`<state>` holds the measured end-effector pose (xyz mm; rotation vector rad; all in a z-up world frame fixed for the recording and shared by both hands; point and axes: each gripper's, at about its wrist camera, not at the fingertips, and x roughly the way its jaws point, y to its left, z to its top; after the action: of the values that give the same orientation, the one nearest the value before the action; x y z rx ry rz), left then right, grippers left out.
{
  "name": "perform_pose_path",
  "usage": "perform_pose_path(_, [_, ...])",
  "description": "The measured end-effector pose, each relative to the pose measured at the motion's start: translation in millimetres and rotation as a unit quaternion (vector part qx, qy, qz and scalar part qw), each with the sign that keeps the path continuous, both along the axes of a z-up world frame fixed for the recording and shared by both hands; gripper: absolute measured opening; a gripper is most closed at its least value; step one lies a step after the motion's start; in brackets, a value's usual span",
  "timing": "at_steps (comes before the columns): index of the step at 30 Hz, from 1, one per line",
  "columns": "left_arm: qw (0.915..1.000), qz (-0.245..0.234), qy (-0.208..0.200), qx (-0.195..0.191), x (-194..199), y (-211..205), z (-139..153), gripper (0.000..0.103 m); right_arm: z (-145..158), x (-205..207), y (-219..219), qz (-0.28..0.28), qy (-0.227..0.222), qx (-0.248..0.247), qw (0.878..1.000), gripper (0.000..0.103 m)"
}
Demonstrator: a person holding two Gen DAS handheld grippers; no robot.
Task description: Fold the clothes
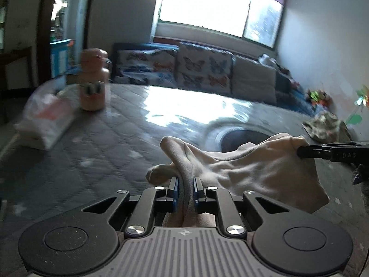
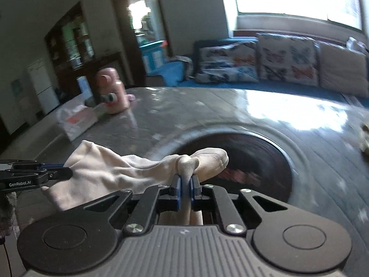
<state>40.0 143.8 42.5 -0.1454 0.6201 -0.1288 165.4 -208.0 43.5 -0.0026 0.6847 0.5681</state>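
Cream garment (image 1: 258, 168), soft fleece-like fabric, held up off the grey quilted desk (image 1: 92, 147) and stretched between both tools. Left hand-held gripper (image 1: 185, 189) clamped on a bunched fold of it, cloth squeezed between the blue pads (image 1: 175, 190) and trailing back under the gripper body. Right hand-held gripper (image 2: 185, 185) likewise pinched tight on another bunched edge of the same garment (image 2: 110, 173), a rounded lump of cloth sticking up past the fingertips. In the left wrist view the right hand-held gripper (image 1: 299, 150) comes in from the right edge, tip buried in the garment's far corner. In the right wrist view the left hand-held gripper (image 2: 69, 173) comes in from the left edge, tip on the other end of the garment. Fabric wrinkled and sagging between the two grips, lower flap hanging loose.

Dark round patch (image 2: 249, 161) in the desk cover lies beneath the garment. Pink bottle (image 1: 93, 80) upright on the far left of the desk, white plastic bag (image 1: 46, 122) just beside it. Camouflage-pattern cloth (image 1: 325, 127) lies on the desk's right side, well apart from the garment. Sofa with butterfly cushions (image 1: 200, 69) behind the desk, bright window (image 1: 216, 7) above it. Background motion-blurred.
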Motion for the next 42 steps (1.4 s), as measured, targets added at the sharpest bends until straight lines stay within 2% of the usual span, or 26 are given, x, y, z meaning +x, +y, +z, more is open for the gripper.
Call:
perform_pose_path(8, [0.9953,0.09,-0.034,0.004,-23,66,27,0.014,19,26,87,0.08,-0.021,0.007,0.997,0.007])
perform_pose_path(12, [0.9906,0.13,-0.041,-0.009,-33,97,32,0.014,22,38,125,0.107,-0.028,0.019,0.994,0.007])
perform_pose_path(16, [0.9882,0.151,-0.008,-0.022,-37,115,17,0.015,10,51,156,0.125,-0.013,0.006,0.992,0.007])
perform_pose_path(20, [0.9834,0.175,0.049,-0.008,-33,122,-9,0.018,-18,62,176,0.125,0.006,-0.039,0.991,0.012])
perform_pose_path(22, [0.982,0.182,0.05,-0.001,-36,125,-11,0.02,-25,61,180,0.123,0.002,-0.057,0.991,0.014])
perform_pose_path(24, [0.9823,0.183,0.039,0.007,-37,126,-7,0.03,-24,59,179,0.123,-0.003,-0.059,0.991,0.014])
perform_pose_path(29, [0.9841,0.175,0.021,0.023,-28,123,0,0.03,-20,57,187,0.144,-0.007,-0.054,0.988,0.014])
perform_pose_path(33, [0.9854,0.166,0.028,0.024,-3,120,-8,0.029,-29,59,206,0.162,0.003,-0.058,0.985,0.015])
perform_pose_path(39, [0.9834,0.174,0.042,0.032,13,122,-17,0.028,-46,67,222,0.168,0.02,-0.053,0.984,0.016])
perform_pose_path(42, [0.9823,0.177,0.049,0.036,22,124,-22,0.028,-55,73,227,0.164,0.028,-0.056,0.984,0.023])
